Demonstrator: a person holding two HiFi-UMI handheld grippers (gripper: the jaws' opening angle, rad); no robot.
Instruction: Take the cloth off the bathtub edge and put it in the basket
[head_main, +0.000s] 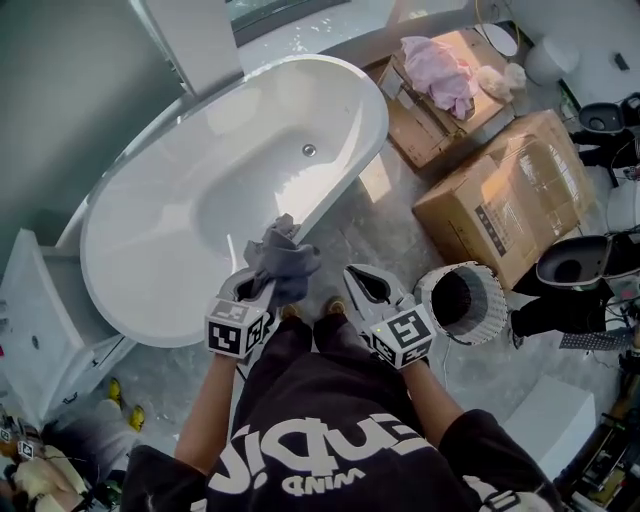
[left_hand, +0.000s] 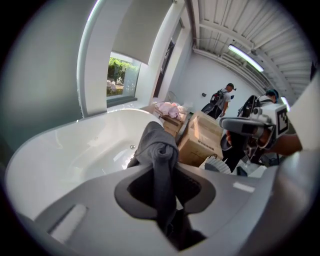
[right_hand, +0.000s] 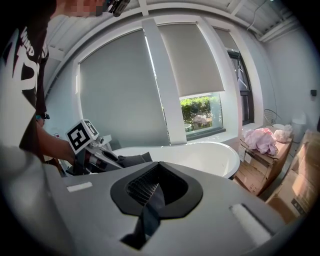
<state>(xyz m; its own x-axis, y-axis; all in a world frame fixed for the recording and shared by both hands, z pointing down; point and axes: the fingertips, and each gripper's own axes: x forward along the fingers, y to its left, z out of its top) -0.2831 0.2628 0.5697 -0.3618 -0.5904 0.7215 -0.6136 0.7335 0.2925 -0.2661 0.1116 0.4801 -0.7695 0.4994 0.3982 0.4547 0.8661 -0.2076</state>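
My left tongs (head_main: 258, 290) are clenched on the grey cloth (head_main: 284, 262). It bunches up past their tips, over the rim of the white bathtub (head_main: 120, 300), which spreads ahead and to their left. Just beside them, my right tongs (head_main: 362, 282) are closed with nothing between them. The basket (head_main: 428, 290) stands just right of the right tongs.

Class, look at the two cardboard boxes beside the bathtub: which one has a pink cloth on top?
The box farther from the person holds the pink cloth; the nearer box beside the basket is bare.
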